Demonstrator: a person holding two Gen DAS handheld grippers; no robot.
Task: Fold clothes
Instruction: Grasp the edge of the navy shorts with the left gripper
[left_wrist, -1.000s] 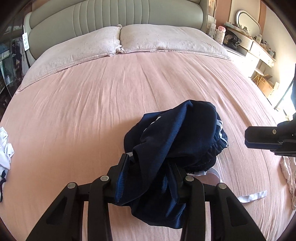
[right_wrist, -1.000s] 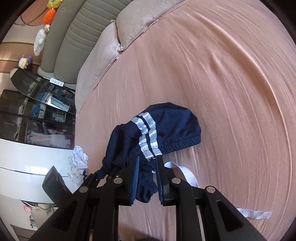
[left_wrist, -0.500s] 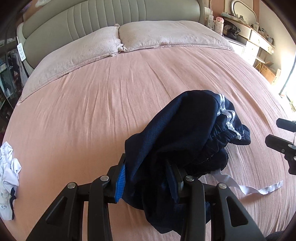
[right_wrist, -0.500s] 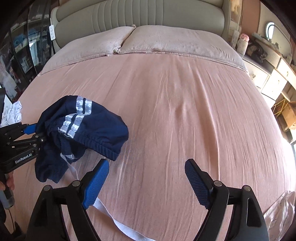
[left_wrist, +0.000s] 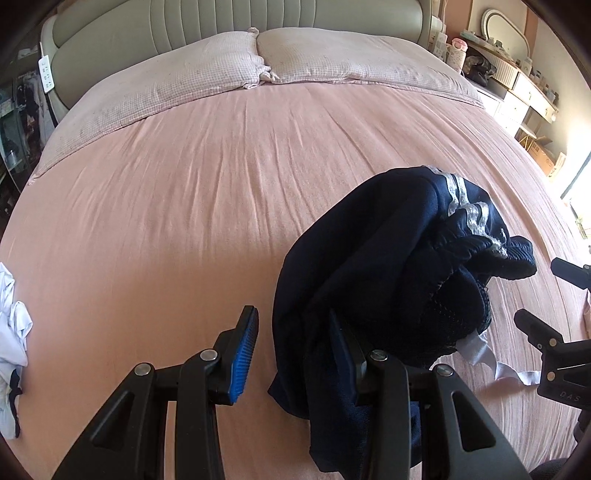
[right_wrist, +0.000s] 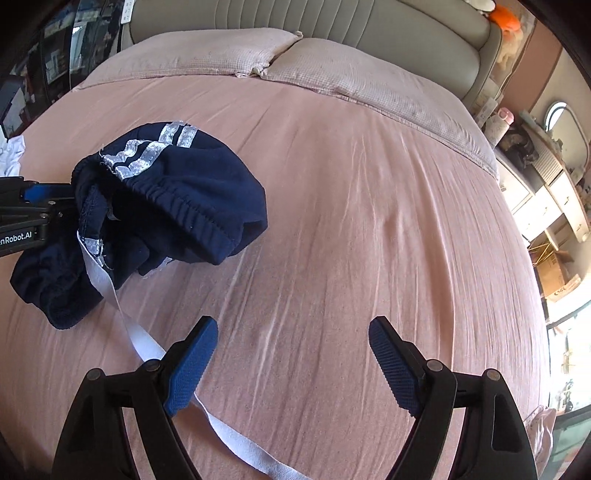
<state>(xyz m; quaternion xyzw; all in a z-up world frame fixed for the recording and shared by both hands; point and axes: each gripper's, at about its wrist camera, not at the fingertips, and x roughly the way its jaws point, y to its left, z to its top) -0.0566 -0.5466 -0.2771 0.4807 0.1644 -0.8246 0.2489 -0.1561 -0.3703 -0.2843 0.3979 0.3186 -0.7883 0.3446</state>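
Crumpled navy shorts with silver side stripes (left_wrist: 388, 266), draped over left gripper (left_wrist: 291, 354), jaws part-spread, grip uncertain; right gripper (right_wrist: 291, 354) released, empty, free for regrasping.

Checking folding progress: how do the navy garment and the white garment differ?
Navy garment is dark with pale stripes; white garment is light. Navy garment hangs on the left gripper; white garment lies at the bed's edge, apart from it. Both are crumpled, unfolded.
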